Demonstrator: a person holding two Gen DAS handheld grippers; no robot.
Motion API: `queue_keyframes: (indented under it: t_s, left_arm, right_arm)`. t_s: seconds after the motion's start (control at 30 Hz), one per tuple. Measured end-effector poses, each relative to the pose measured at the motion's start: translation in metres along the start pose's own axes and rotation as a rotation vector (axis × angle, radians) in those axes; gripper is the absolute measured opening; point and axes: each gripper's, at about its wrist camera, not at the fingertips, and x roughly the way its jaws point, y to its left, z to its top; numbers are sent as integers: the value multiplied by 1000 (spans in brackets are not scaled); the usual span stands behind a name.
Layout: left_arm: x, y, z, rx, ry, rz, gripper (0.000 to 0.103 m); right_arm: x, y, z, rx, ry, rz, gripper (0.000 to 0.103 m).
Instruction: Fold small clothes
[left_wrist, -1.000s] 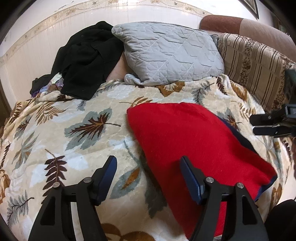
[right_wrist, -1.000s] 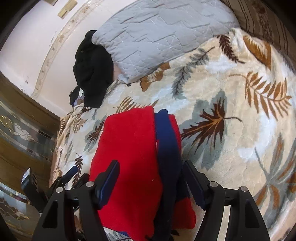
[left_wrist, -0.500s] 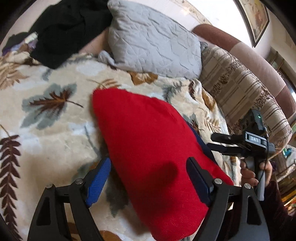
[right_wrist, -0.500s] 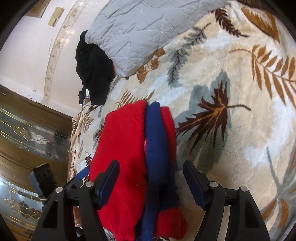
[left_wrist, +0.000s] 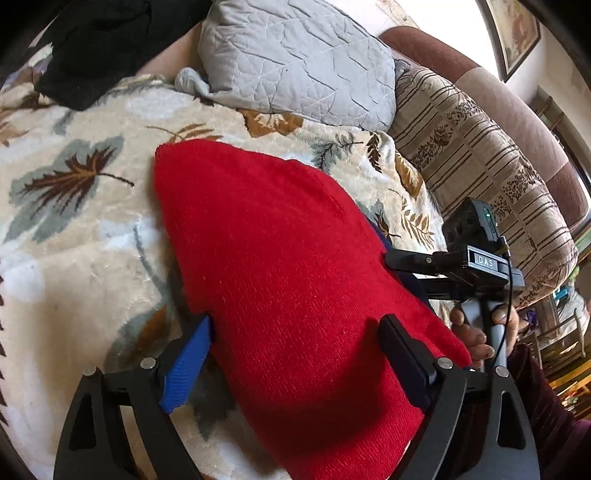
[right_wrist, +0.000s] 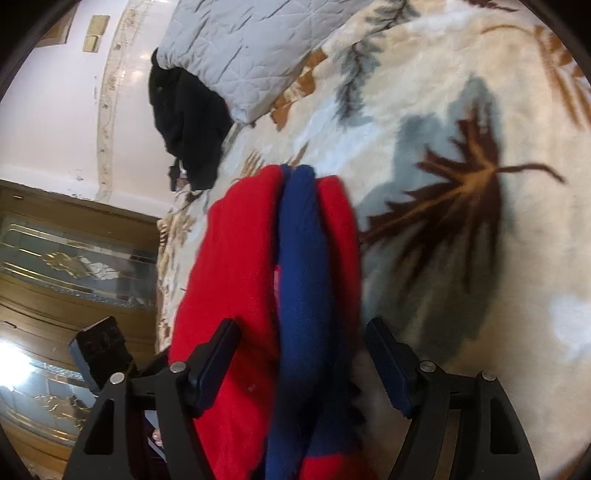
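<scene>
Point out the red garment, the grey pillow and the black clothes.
red garment (left_wrist: 288, 266), left wrist view, middle of its top panel.
grey pillow (left_wrist: 295, 55), left wrist view, quilted face.
black clothes (right_wrist: 188, 122), right wrist view, middle of the heap.

— The red sweater (left_wrist: 295, 280) shows a coarse, matt knit, with a softer navy fleece-like band (right_wrist: 303, 266) along its folded edge.

— The leaf-print blanket (left_wrist: 85, 236) under it is plush, with a slight sheen. The grey pillow (left_wrist: 295, 59) is quilted, matt cloth.

— The left gripper (left_wrist: 295, 354) is matt black plastic with metal rivets; one ribbed blue pad (left_wrist: 186, 365), possibly rubber.
</scene>
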Motion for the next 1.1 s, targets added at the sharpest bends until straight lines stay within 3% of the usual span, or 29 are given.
queue_keyframes:
  t_s: [0.2, 0.27, 0.33, 0.53, 0.8, 1.1]
  left_arm:
    - [-1, 9, 3, -64, -31, -53, 91]
    - [-3, 8, 4, -63, -51, -56, 82]
    - [-5, 6, 6, -56, -60, -49, 65]
    - [-16, 1, 7, -27, -93, -70, 51]
    - [-51, -22, 1, 53, -123, -78, 49]
    - [-95, -39, -26, 123, -147, -44, 49]
  right_arm:
    - [19, 11, 3, -41, -5, 13, 76]
    - [21, 15, 0, -52, -6, 6, 71]
    - [24, 18, -3, -56, -3, 3, 56]
    - [12, 48, -13, -129, -67, -89, 49]
    - [-15, 78, -36, -165, -142, -99, 48]
    - [-28, 102, -79, -181, -151, -57, 48]
